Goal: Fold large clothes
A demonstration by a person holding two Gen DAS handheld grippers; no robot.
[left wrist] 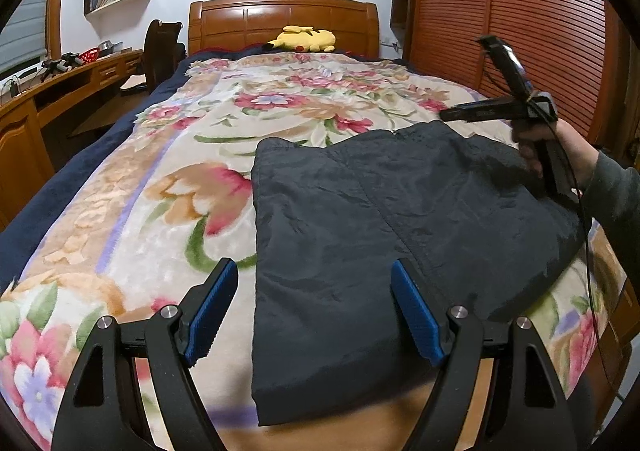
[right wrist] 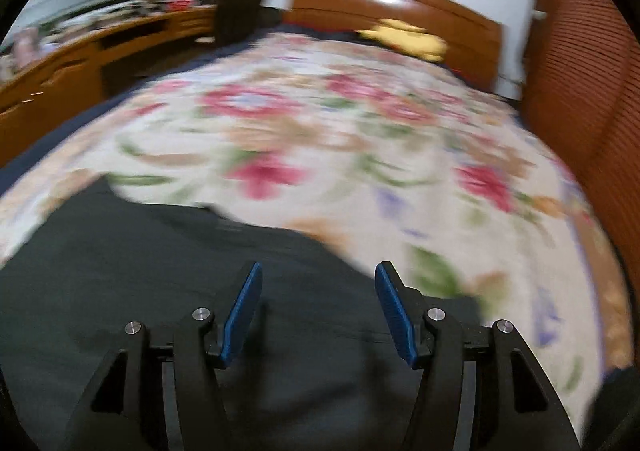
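Note:
A dark, folded garment [left wrist: 400,211] lies flat on the floral blanket [left wrist: 160,211] of a bed. My left gripper [left wrist: 315,271] hovers open over the garment's near left edge, with nothing between its blue pads [left wrist: 416,315]. At the garment's right side a person's hand [left wrist: 560,147] holds the other black tool above the cloth. In the blurred right wrist view my right gripper [right wrist: 320,271] stands open above the garment [right wrist: 160,271] near its far edge, and its pads [right wrist: 242,315] hold nothing.
A yellow plush toy [left wrist: 304,39] rests against the wooden headboard [left wrist: 284,21]. A wooden desk [left wrist: 60,91] and a dark chair [left wrist: 160,47] stand to the left. A slatted wooden wardrobe [left wrist: 520,11] runs close along the bed's right side. The bed's far half shows bare blanket.

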